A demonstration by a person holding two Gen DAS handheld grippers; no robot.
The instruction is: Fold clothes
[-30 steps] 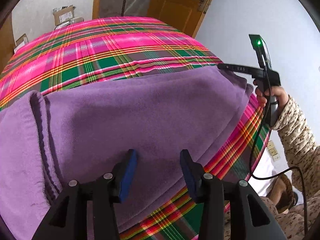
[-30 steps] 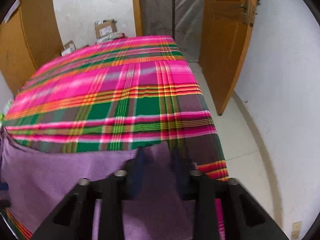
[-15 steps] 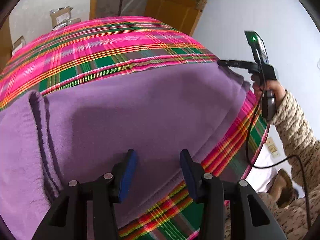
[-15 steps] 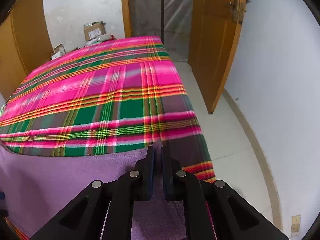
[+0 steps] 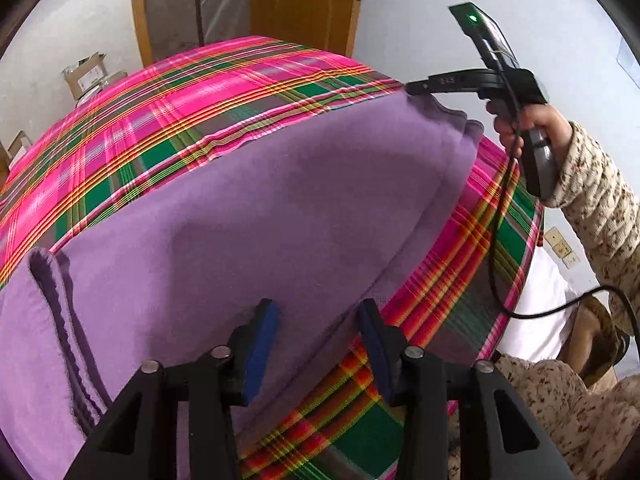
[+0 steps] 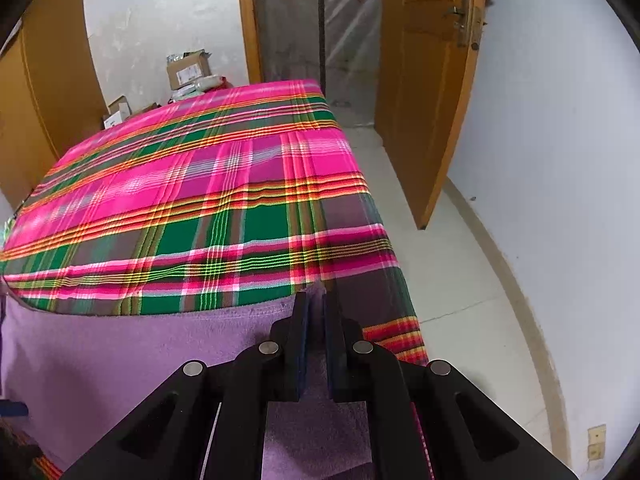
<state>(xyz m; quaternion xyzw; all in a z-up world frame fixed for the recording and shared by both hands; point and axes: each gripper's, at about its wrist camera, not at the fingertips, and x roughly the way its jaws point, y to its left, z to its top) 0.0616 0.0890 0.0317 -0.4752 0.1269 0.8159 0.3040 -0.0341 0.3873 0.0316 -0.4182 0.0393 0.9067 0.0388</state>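
Purple garment (image 5: pixel 248 216) spread on plaid bedcover (image 5: pixel 168 120), pinched at far corner.
Left wrist view: left gripper (image 5: pixel 316 340) spread wide, empty, poised above garment's near edge. Right wrist view: right gripper (image 6: pixel 315 312) clenched on garment's corner at bedcover's edge; cardboard boxes (image 6: pixel 188 68) beyond, contents unclear.

Black tongs (image 5: pixel 318 332), blue pads (image 5: pixel 260 344), speckled sleeve (image 5: pixel 596 196)

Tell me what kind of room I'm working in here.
Probably a room in a home: a plaid-covered surface, perhaps a bed, a wooden door standing open, and cardboard boxes against the far wall.
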